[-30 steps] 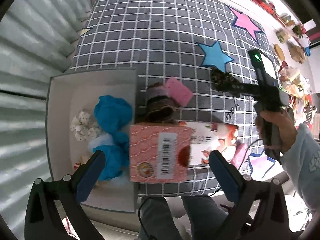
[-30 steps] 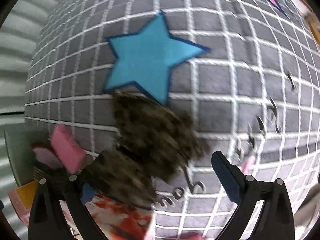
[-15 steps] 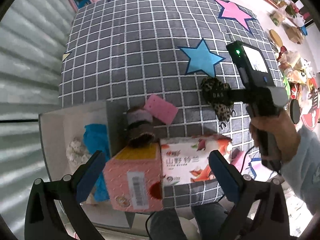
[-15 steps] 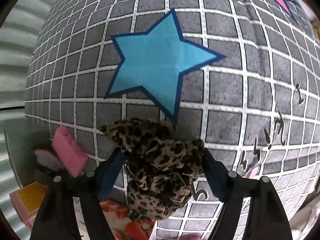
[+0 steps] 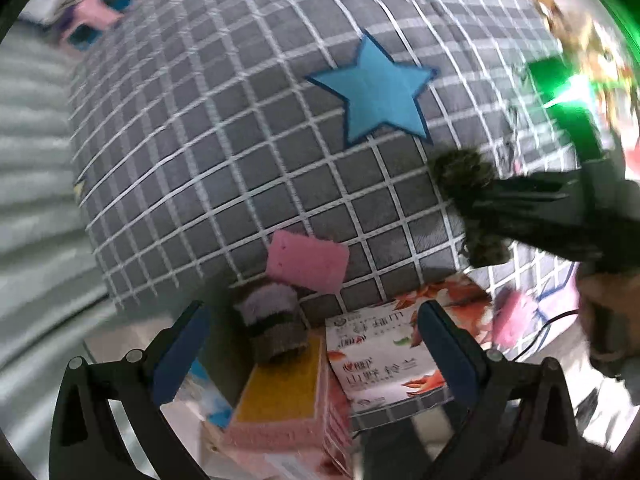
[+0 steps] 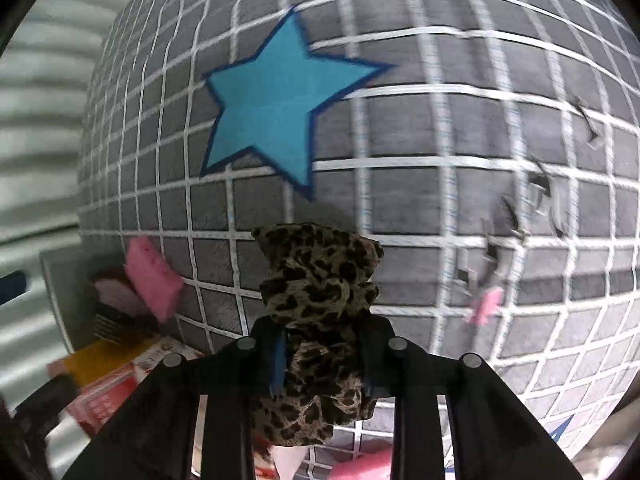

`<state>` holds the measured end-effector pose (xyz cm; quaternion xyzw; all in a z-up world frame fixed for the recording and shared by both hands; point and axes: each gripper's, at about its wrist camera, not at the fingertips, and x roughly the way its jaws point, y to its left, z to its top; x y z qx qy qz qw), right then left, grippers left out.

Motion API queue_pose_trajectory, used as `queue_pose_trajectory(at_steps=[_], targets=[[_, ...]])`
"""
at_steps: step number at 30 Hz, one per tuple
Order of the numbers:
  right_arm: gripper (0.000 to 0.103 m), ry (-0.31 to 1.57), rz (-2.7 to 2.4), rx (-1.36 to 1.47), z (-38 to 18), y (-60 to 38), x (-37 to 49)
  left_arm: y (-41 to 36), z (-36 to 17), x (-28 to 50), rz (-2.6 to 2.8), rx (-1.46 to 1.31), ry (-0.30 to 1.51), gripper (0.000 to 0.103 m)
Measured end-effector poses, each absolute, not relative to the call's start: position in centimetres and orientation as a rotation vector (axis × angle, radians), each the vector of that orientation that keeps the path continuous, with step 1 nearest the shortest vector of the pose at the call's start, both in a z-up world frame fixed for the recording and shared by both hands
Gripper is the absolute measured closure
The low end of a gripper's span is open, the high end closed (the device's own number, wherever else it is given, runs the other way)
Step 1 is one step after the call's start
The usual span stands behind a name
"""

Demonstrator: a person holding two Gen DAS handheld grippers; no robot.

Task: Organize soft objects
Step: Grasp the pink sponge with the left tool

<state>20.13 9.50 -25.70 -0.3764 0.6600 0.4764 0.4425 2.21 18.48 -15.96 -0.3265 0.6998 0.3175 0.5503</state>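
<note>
The right gripper (image 6: 322, 344) is clamped tight on a leopard-print scrunchie (image 6: 320, 280), lifted above the checked blanket (image 6: 440, 128) at six o'clock of the blue star (image 6: 276, 104). The left gripper (image 5: 312, 348) gapes wide, holding nothing, over a pink sponge (image 5: 306, 260) and what looks like a blurred tissue pack (image 5: 384, 364).

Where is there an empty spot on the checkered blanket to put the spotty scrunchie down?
Bare blanket lies left of the blue star, and between the star and the pink sponge. It is crowded nearer: sponge, furry band, pink box and tissue pack huddle together. The right gripper holds the scrunchie.
</note>
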Motion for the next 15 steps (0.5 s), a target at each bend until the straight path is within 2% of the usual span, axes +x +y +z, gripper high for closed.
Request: queue_pose_trajectory(at_steps=[10,15], targets=[[0.074,1.723,1.201,-0.717,-19.8,7.1,25.3,21.2,-23.6,2.5,0.646,-0.722,1.911,0.0],[0.074,1.762,1.195,-0.669,-19.9,6.7,24.8,20.9,-25.5,2.1,0.602,-0.67,1.963,0.0]])
